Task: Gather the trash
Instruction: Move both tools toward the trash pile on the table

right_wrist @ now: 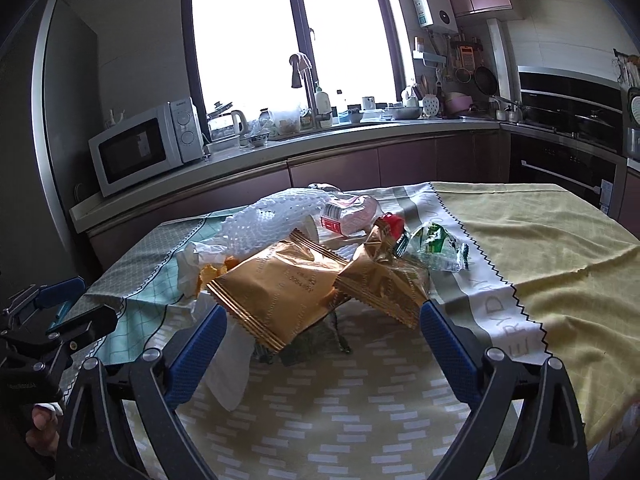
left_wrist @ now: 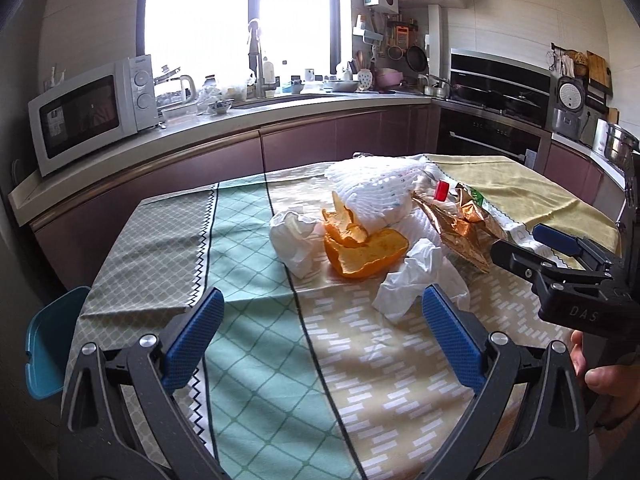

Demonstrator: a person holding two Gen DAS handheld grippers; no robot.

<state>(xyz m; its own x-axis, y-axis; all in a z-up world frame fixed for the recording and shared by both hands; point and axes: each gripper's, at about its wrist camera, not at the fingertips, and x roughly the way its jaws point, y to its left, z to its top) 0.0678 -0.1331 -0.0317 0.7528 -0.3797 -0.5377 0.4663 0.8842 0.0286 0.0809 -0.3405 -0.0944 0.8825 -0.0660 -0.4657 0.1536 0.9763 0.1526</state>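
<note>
- Kitchen counters with a microwave in the upper left of the frame ring a table under a patchwork tablecloth, where the trash is heaped together at centre, presumably to be gathered.
- Left gripper hangs at the bottom of its own view, jaws spread wide and empty, aimed at the pile: crumpled tissue left of the orange peel, another white paper wad nearest the blue pads.
- Right gripper is likewise released, grasping nothing; its jaws frame the gold snack wrapper, which lies just beyond the fingertips and looks the likely first pick.
- Behind sit white foam netting, a red-capped plastic bottle on its side, and a green-printed wrapper.
- A blue bin or tray shows at the lower left edge, a likely destination.
</note>
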